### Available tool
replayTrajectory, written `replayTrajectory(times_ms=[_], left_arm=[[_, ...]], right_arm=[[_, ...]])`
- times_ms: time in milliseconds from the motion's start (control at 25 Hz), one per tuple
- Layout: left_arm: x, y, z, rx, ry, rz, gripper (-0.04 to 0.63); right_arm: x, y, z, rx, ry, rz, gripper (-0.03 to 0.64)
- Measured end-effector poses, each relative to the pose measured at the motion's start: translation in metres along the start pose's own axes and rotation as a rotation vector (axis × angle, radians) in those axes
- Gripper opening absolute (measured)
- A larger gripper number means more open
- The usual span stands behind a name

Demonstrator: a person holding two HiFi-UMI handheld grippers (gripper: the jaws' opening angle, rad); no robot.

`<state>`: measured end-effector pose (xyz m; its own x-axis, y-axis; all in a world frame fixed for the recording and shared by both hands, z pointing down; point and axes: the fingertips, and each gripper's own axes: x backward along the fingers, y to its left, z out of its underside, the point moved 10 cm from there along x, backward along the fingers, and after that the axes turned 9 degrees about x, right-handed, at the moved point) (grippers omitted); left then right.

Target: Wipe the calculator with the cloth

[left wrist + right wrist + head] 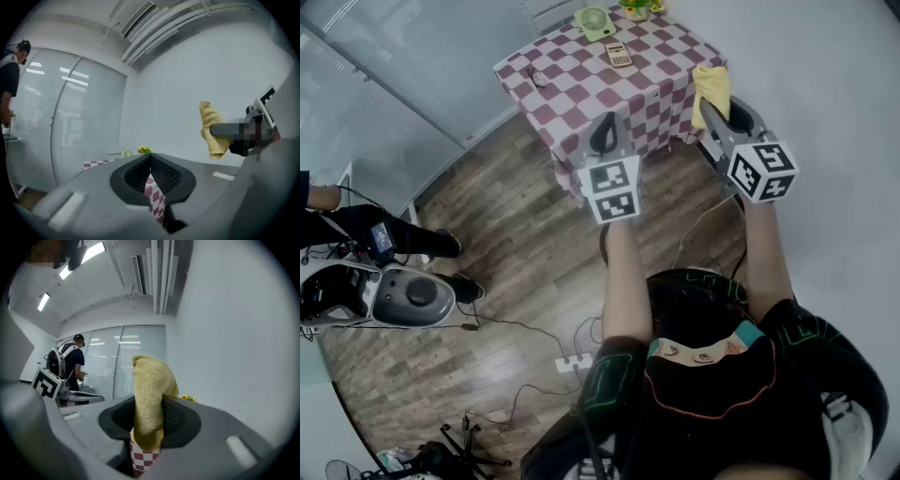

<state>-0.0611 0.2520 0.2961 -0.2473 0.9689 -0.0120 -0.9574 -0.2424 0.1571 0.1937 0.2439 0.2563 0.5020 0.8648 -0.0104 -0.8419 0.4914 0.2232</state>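
Note:
The calculator (619,53) lies on a red-and-white checked table (572,94) at the far end of the head view. Both grippers hang in the air on the near side of the table, apart from the calculator. My right gripper (719,108) is shut on a yellow cloth (711,86), which stands up between its jaws (149,380) and droops below them. My left gripper (605,127) is shut with nothing in it (150,157). In the left gripper view the cloth (213,133) hangs at the right.
On the table also stand a green round thing (594,22), yellow flowers (637,7) and a small dark object (536,77). A white machine (380,295) and a person's legs (384,234) are at the left. Cables and a power strip (575,361) lie on the wooden floor.

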Motion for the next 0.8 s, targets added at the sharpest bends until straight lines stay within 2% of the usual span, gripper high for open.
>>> replayTrajectory(times_ms=[240,440,800], left_arm=[[0.010,0.002,0.008,0.007,-0.002,-0.016,0.011],[0.009,0.003,0.003,0.015,-0.003,-0.002,0.011],[0.005,-0.003,0.010,0.013,-0.029,0.029,0.009]], right_arm=[[0.009,0.004,0.007,-0.006,0.004,0.019,0.124],[0.013,0.001,0.000,-0.008,0.026,0.066,0.124],[0.025,-0.015,0.013,-0.061,0.060,0.133,0.126]])
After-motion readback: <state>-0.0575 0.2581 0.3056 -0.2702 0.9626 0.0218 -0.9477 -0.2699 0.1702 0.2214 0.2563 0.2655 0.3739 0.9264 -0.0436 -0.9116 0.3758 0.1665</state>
